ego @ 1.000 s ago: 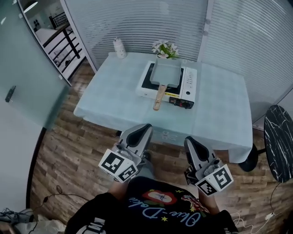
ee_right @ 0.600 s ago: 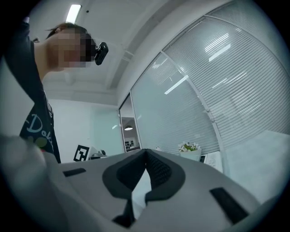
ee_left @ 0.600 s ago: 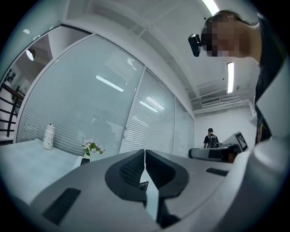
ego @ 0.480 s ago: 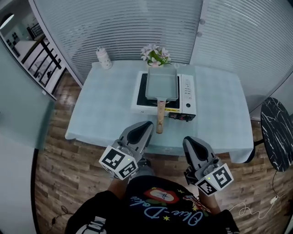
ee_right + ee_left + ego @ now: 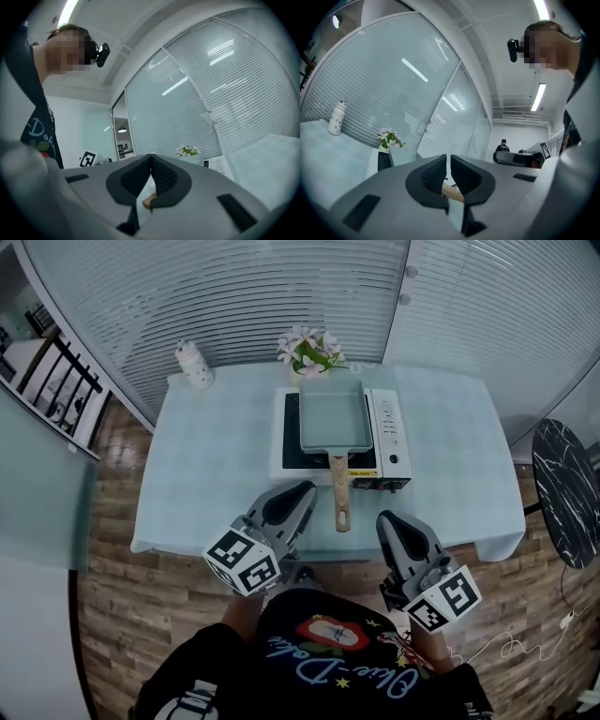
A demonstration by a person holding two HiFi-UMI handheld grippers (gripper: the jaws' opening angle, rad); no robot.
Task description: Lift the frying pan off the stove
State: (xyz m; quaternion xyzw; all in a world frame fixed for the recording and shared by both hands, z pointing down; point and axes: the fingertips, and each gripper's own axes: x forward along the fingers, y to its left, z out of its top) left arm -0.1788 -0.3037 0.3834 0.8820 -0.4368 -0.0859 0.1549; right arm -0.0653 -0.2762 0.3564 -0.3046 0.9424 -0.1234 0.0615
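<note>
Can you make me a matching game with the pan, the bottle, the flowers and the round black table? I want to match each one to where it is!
Things:
1. rectangular grey frying pan with a wooden handle
2. small white bottle
3. bunch of pink and white flowers
4. round black marble table

Places:
A. far left corner of the pale blue tablecloth
B. standing apart, to the right of the tablecloth
C. on the white tabletop stove
D. just behind the stove

Pairs: 1-C, 2-A, 3-D, 4-B.
</note>
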